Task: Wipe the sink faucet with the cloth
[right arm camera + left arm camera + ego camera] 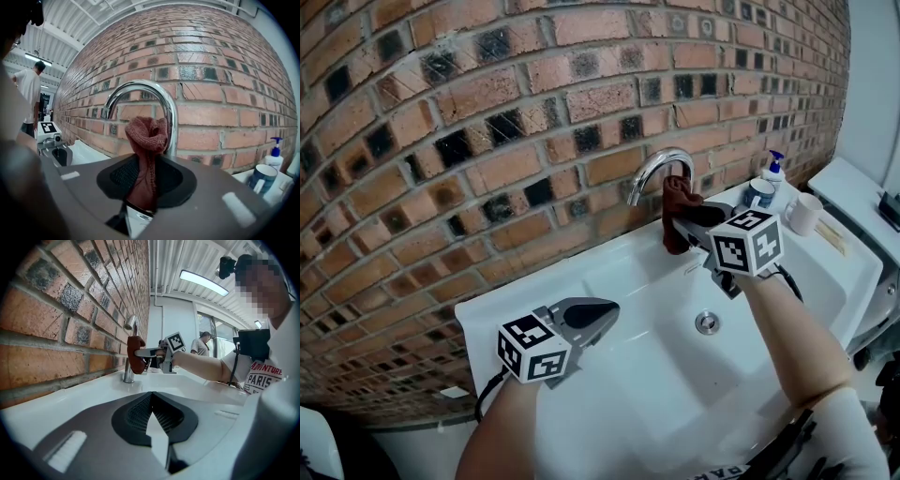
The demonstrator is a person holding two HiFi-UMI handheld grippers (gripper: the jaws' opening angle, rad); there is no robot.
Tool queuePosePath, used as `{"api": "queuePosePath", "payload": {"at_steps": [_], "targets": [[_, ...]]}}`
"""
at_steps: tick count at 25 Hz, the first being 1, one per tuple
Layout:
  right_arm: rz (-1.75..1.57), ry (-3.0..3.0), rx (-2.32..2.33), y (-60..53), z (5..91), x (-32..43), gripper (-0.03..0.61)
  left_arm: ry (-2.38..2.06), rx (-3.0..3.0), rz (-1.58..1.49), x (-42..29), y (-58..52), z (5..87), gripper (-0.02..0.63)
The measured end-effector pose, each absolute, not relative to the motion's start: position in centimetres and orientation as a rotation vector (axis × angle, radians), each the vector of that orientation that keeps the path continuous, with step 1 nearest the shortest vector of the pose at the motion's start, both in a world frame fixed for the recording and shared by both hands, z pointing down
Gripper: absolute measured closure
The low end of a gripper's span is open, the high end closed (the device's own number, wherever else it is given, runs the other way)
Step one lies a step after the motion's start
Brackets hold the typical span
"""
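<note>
The left gripper (pixel 598 317) is lowest in the head view, over the left rim of the white ceramic sink (pixel 628 394). Its jaws are closed together with nothing between them, and they point along the rim. Further in, the round metal drain (pixel 707 323) lies in the basin. Beyond the basin, the right gripper (pixel 686 216) reaches towards the back edge. Its jaws are clamped on a reddish-brown knitted cloth (pixel 146 136). The cloth runs up between the jaws and bunches out past their tips. The bunched end lies against the upright stem of the curved chrome faucet (pixel 140 86), under the arch. A red brick wall (pixel 487 112) stands behind. To the right, a blue-topped pump bottle (pixel 773 167) stands beside a white mug (pixel 803 214).
</note>
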State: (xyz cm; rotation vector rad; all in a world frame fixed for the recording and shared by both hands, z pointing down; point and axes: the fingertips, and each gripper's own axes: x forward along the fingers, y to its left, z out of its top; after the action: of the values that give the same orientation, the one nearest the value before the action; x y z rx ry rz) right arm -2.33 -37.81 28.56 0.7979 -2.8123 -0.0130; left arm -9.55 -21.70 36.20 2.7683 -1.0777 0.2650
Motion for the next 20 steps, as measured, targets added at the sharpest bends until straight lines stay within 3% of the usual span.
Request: {"api": "queuePosePath", "payload": {"at_steps": [20], "targets": [[-0.134,-2.843,0.913,-37.7,23.2,-2.7,0.483,-1.08,2.77,0.265,-9.6,-21.7,36.2,0.607]]}}
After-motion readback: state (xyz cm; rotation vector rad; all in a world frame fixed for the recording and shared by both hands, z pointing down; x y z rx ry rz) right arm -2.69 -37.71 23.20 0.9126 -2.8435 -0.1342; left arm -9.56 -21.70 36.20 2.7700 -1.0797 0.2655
